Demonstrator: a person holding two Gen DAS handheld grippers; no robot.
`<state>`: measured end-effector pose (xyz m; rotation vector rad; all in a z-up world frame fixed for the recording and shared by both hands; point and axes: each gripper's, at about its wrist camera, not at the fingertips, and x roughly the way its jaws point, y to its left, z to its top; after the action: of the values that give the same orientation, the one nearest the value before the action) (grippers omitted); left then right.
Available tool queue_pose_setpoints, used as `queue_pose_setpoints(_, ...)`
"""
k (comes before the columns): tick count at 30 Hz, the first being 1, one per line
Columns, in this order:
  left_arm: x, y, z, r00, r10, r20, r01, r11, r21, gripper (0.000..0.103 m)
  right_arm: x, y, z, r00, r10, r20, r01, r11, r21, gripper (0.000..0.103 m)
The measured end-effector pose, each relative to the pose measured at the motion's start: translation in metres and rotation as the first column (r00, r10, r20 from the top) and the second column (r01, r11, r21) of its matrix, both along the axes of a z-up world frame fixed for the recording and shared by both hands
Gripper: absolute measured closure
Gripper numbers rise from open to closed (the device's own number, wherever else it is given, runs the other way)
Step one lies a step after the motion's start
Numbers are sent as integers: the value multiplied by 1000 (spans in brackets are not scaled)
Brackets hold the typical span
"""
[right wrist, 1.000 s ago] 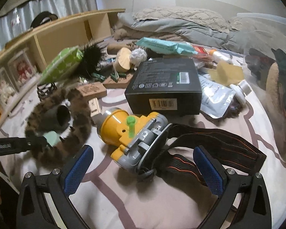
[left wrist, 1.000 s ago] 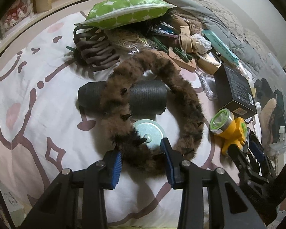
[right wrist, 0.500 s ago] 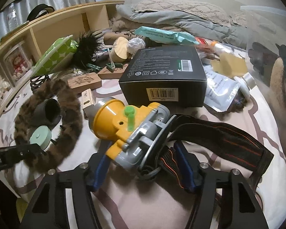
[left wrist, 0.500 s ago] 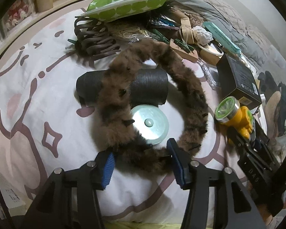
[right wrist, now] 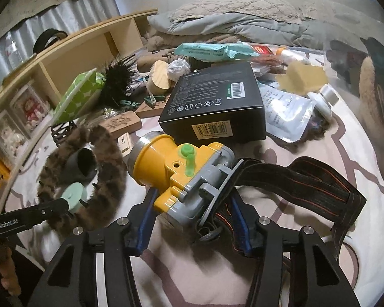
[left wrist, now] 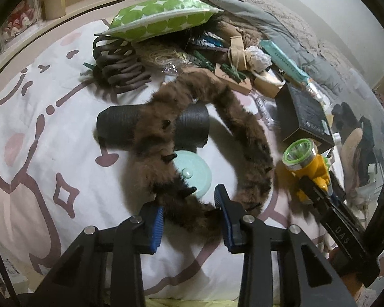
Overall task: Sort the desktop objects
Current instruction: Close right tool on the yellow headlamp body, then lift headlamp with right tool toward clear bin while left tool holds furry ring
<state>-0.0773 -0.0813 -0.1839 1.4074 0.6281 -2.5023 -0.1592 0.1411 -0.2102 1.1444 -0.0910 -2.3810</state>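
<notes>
A brown furry band (left wrist: 245, 133) lies in a loop on the patterned sheet, draped over a black cylinder (left wrist: 117, 125) and beside a mint round lid (left wrist: 194, 171). My left gripper (left wrist: 189, 217) has its jaws closing, with the blue pads pressing the near part of the fur. A yellow and grey headlamp (right wrist: 171, 163) with a black striped strap (right wrist: 307, 179) sits between the fingers of my right gripper (right wrist: 192, 220). Those jaws are also closing, and both pads meet the lamp's body. The lamp (left wrist: 307, 163) also shows at the right of the left wrist view.
A black box (right wrist: 215, 107) stands just behind the headlamp. A green dotted pouch (left wrist: 161, 18), a brown hair claw (left wrist: 117, 69), clips, wooden pieces and packets crowd the far side. A grey quilt (right wrist: 230, 20) lies beyond, and a wooden shelf (right wrist: 71, 51) runs along the left.
My right jaws went from wide apart to tight around the headlamp. My left jaws widened a little around the fur, then narrowed onto it. Neither hand has shifted much.
</notes>
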Motion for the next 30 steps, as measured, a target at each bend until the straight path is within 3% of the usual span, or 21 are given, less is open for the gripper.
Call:
queue_pose_setpoints(18,3,0,24,994,-41,-103,47,997,63,68,13,29,36,999,-44,-13,42,989,-139,49)
queue_pose_setpoints(30,8,8,40,986,-91,-143,107,989,103,68,27,46,60,997,-68,-23,63,982,-178,49)
